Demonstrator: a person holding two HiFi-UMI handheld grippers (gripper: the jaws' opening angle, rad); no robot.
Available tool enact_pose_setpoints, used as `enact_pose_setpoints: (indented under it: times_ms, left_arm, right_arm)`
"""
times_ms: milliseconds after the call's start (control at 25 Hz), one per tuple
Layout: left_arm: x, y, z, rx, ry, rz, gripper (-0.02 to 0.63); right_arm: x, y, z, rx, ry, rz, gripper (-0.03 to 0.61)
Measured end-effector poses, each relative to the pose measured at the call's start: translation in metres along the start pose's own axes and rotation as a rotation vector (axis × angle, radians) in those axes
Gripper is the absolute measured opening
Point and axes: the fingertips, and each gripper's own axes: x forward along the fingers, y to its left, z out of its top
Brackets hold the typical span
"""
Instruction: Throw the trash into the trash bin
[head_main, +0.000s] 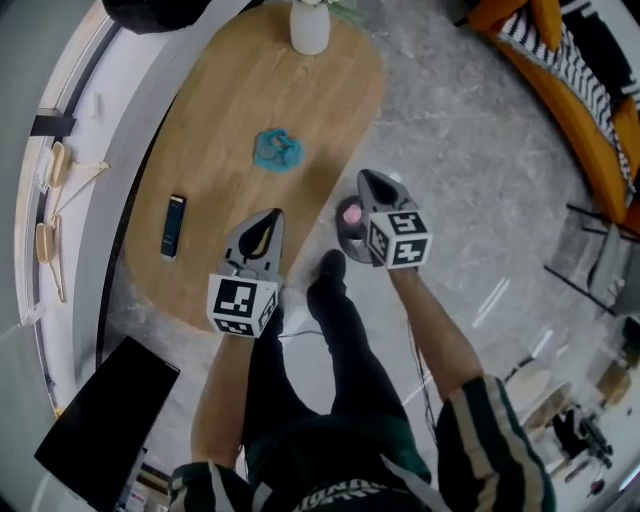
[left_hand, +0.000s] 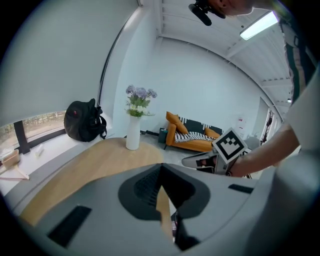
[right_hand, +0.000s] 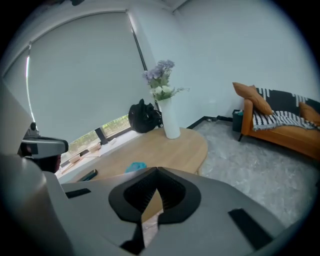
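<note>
Bin: a dark round bin on the grey floor at the table's near edge, centre frame, partly covered by the right gripper; something pink shows in it.
Trash: blue crumpled trash lies on the table, well apart from bin and grippers.
Vase: a white vase holds flowers, top centre.
Left gripper: jaws together, nothing between.
Right gripper: jaws closed, empty.
Table: oval, light wood; a dark slim device lies at its left.
Room: orange sofa upper right; black backpack on the sill.
Markings: black-and-white square markers on both gripper cubes.
</note>
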Motion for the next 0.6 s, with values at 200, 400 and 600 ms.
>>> enact_pose_setpoints:
  times_ms: [200, 400, 600]
  left_arm:
    - [-0.022, 0.041, -0.001, 0.0, -0.03, 0.016, -0.002]
    - [-0.044, 0.078, -0.004, 0.002, -0.034, 0.019, -0.002]
    - [-0.06, 0.103, -0.012, -0.016, -0.036, 0.019, -0.002]
  right_arm:
    - [0.024, 0.065, 0.025, -0.099, -0.025, 0.071, 0.002]
    - [0.055, 0.119, 0.035, -0.174, -0.015, 0.127, 0.006]
    - [0.09, 0.139, 0.03, -0.229, 0.028, 0.114, 0.231]
